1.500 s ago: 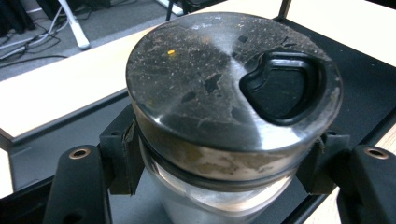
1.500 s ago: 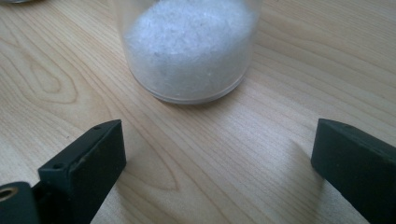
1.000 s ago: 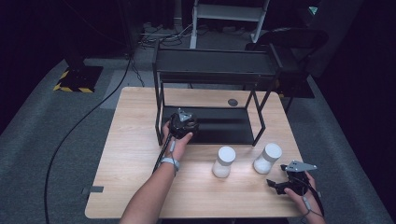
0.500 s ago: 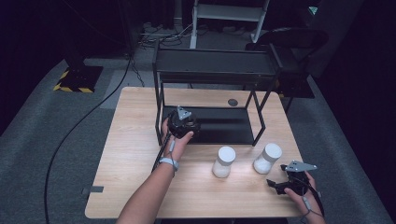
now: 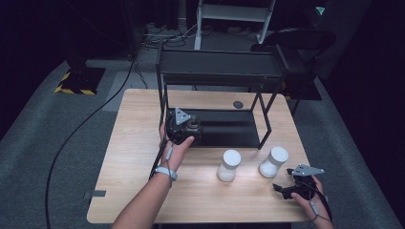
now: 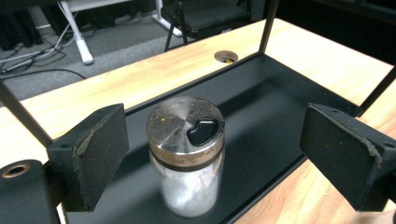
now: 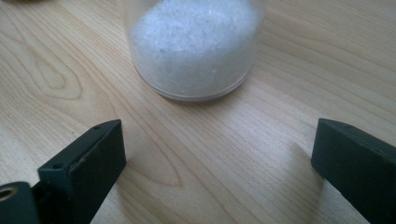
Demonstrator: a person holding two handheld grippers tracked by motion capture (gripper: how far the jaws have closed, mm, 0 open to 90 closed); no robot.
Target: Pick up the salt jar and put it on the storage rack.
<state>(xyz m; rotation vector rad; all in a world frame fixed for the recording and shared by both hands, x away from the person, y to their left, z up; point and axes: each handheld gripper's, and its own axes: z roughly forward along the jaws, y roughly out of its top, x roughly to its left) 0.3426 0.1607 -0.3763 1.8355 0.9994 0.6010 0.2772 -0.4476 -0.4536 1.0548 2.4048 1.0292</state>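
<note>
A person's left tool (image 6: 212, 154), jaws spread wide and gripping nothing, flanks a metal-lidded shaker (image 6: 187, 154) standing upright on the lower shelf (image 6: 275, 116) of a black rack (image 5: 219, 71), seemingly placed there so the wooden counter (image 5: 129, 157) is freed. The right tool (image 7: 219, 172), likewise released, lies low on the counter just short of a clear jar (image 7: 196, 46) of white granules (one of two jars (image 5: 228, 165) standing apart near the rack's front edge), apparently lined up so its jaws can close around the base.
</note>
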